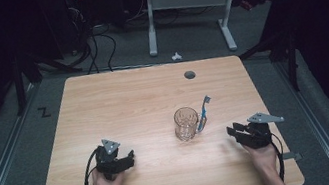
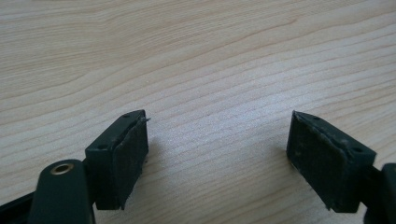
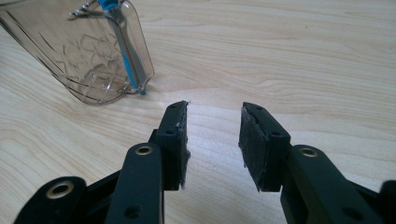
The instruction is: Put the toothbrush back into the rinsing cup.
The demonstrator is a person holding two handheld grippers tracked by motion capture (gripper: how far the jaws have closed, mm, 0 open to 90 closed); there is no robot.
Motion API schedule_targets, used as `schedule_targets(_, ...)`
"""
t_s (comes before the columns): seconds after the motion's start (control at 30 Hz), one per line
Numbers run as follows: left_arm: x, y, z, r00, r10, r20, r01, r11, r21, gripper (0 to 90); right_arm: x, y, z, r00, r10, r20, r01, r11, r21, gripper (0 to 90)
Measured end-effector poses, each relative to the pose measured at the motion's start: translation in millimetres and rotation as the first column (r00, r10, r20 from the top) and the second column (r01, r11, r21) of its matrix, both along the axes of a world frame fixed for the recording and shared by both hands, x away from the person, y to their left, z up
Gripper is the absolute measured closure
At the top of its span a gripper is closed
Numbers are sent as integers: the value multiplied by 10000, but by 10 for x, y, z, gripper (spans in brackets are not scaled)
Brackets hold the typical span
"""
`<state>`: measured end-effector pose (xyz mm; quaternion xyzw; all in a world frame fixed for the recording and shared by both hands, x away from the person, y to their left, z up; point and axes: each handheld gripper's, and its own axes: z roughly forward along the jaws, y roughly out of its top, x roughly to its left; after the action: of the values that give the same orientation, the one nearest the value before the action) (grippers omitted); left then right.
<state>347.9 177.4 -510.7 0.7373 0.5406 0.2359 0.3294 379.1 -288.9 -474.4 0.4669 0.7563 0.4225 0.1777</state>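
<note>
The glass [image 1: 186, 124] stood at centre right, a toothbrush [image 1: 203, 113] leaning inside it. Both grippers, left [image 1: 125, 158] and right [image 1: 234, 131], rested low with jaws parted and empty, perhaps between steps.

Left gripper [image 1: 121, 156]: matte black body, grey three-cornered plate on top, black cable trailing back from its rear along the forearm. Its fingers [image 2: 122, 154] are blocky, faced with dark, fraying pads; a brass-ringed hole sits behind one.

Right gripper [image 1: 238, 131]: same black build, grey plate on top, black cable at its rear. Its fingers [image 3: 175, 140] carry worn dark pads, small screws and brass-ringed pivot holes behind them.

Forearms bare, no sleeves showing.
</note>
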Motion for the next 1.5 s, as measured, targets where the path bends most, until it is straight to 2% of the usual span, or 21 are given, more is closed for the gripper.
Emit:
schedule_targets(0.6, 0, 0, 0, 10000, 3, 1, -3, 10000, -2, 212, 52, 79, -174, 9995, 22, -330, -32, 9996, -286, 615)
schedule_targets(1.13, 0, 0, 0, 10000, 3, 1, -3, 10000, -1, 213, 78, 135, -284, 9986, 5, -526, -49, 9965, -831, 600)
schedule_targets(1.33, 0, -1, 0, 10000, 5, 0, -5, 10000, 0, 212, 78, 154, -294, 9987, -37, -507, -13, 9952, -983, 594)
schedule_targets(1.5, -1, -1, 0, 10000, 5, -2, -5, 10000, -1, 212, 72, 190, -296, 9991, 31, -417, -87, 9911, -1331, 560)
